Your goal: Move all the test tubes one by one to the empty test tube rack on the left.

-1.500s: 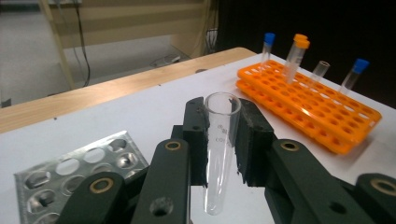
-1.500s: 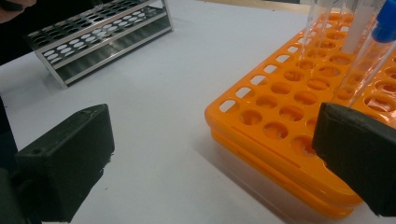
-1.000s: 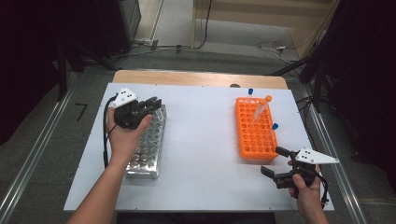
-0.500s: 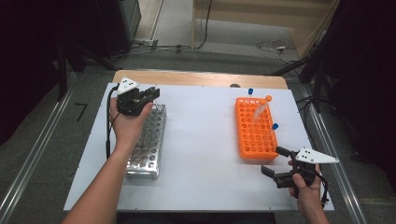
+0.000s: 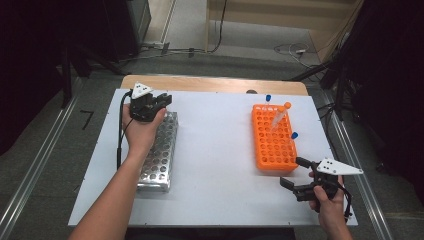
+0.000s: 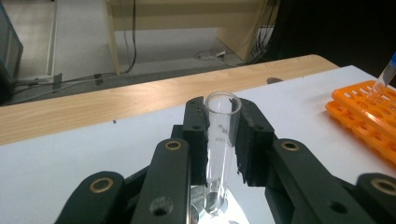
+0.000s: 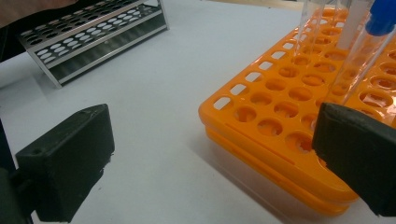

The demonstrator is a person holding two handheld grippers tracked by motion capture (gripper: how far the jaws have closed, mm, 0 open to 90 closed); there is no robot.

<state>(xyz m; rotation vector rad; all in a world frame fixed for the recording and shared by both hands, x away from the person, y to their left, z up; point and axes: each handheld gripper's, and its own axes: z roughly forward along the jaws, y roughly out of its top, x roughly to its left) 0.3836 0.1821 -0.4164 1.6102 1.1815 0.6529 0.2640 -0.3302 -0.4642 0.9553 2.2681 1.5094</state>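
The left tool [image 6: 219, 140] gripped an uncapped glass tube [image 6: 220, 135] upright over the metal rack [image 5: 159, 155], apparently to seat it in a hole, while the right tool [image 5: 296, 176] waited wide open beside the orange rack [image 5: 272, 145].

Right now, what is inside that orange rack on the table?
The orange rack holds a few capped tubes near its far end; most holes are empty. Whether the tubes contain anything cannot be told.

White table [image 5: 215, 165] bears metal rack [image 5: 159, 155], orange rack [image 5: 272, 142].
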